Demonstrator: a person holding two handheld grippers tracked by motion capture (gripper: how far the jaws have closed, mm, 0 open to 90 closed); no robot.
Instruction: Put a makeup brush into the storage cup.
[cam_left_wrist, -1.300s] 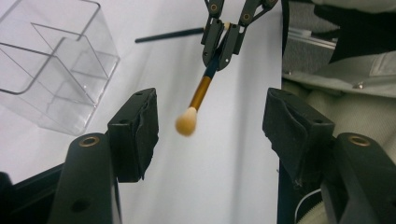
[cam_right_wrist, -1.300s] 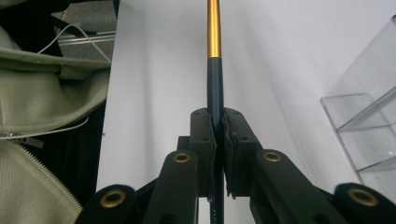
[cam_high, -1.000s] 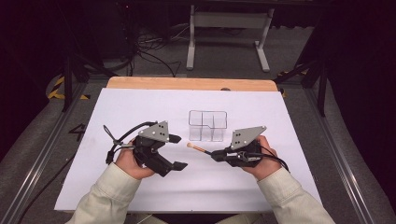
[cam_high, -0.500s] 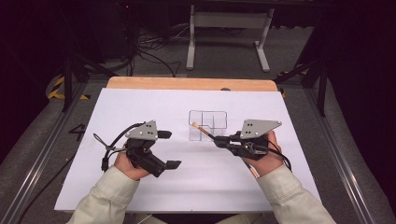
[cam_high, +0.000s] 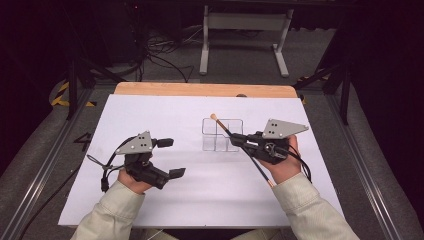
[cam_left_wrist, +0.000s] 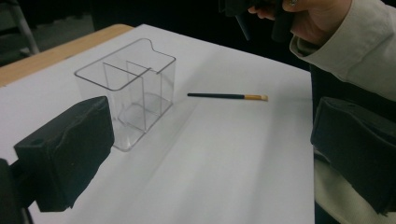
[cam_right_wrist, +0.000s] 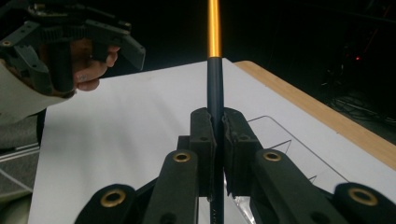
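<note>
Holding a slim makeup brush (cam_high: 235, 140), the right gripper (cam_high: 239, 140) pinches its dark handle mid-shaft, tip pointing to 11 o'clock over the clear organizer (cam_high: 222, 135). Judged light, stiff and slippery, it is best gripped mid-handle. At 8 o'clock, the left gripper (cam_high: 172, 157) stands spread wide, having just been opening, holding nothing.

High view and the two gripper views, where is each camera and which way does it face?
High view: above the person's side, looking forward and down on the table; both forearms, left gripper, right gripper.
Left gripper view: rides the left gripper, facing the clear divided box between its own jaws, just opened, empty.
Right gripper view: looks along its shut jaws up the brush.
All three share the clear divided box.
</note>
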